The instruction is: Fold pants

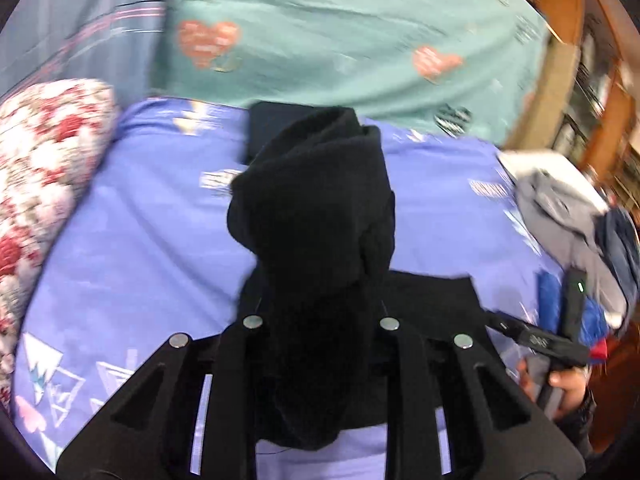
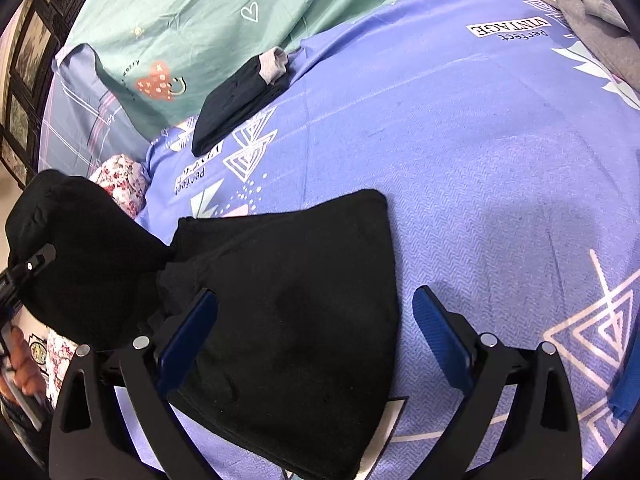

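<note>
Black fleecy pants [image 2: 288, 320] bunched in clenched left gripper [image 1: 320, 300] | right gripper [image 2: 316, 320] spread wide — over the flat part | "Perfect VINTAGE" printed on woven lilac sheet [image 2: 480, 160] ahead

The pants [image 2: 288, 320] are plain black, lying on a lilac sheet [image 2: 480, 168] printed with white triangles and "Perfect VINTAGE" lettering. Beyond it a mint cover [image 1: 340, 40] carries coral hearts, and left of the left gripper sits a white pillow [image 1: 44, 168] with red flowers. The right gripper's pads [image 2: 440, 340] are blue.
</note>
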A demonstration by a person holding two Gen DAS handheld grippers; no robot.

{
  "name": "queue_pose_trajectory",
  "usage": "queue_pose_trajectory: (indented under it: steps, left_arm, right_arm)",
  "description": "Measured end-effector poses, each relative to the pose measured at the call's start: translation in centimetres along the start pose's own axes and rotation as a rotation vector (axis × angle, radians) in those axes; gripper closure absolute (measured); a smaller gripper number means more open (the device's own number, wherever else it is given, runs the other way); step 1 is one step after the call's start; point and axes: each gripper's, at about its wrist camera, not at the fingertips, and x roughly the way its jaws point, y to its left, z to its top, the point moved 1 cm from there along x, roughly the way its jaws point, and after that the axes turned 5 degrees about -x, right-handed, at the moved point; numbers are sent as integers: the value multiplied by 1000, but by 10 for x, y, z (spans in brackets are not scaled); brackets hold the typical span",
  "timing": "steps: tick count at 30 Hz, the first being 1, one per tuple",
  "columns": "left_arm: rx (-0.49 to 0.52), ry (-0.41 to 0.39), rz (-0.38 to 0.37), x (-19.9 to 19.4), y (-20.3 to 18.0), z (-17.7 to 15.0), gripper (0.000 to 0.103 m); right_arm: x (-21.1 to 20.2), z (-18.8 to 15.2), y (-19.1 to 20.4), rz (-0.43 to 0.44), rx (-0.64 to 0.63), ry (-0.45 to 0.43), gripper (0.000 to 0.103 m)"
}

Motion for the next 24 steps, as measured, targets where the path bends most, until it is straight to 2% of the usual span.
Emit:
queue_pose_trajectory:
  steps: [3,6,7,8,9,10,11,15,19,22,24]
  left_arm:
    - [33,62,-34,27,-30,-13,81]
    - [51,138,-50,56,-48,-28,76]
    - [53,151,-56,63,-57,-33,68]
    - [50,165,-64,73,-62,-38,54]
    - [47,186,-73,81,-65,-45,47]
    - [41,206,-85,86,-64,-49,29]
    - [34,229,-104,91,-66,-53,18]
    - [56,281,-158,95,-71,-65,16]
    - [30,223,-200,68,-59,-56,8]
    - [-20,128,-228,39,-42,-44,4]
    - [-41,76,-211,25,-29,-37,2]
  right_arm:
    - [-3,1,-3,9,19,-12,5]
    - [-5,1,-8,18,45,-18,5]
    - [-5,1,-10,20,56,-19,5]
    - [-5,1,-11,22,64,-19,5]
    - [-5,2,-12,24,68,-17,5]
    - [-4,2,-12,28,73,-15,5]
    - [-4,2,-13,34,78,-12,5]
    - [-3,2,-12,32,80,-9,5]
    - [-4,1,-12,37,80,-5,5]
    - [-3,1,-11,32,79,-1,5]
    - [-4,1,-11,26,77,-2,5]
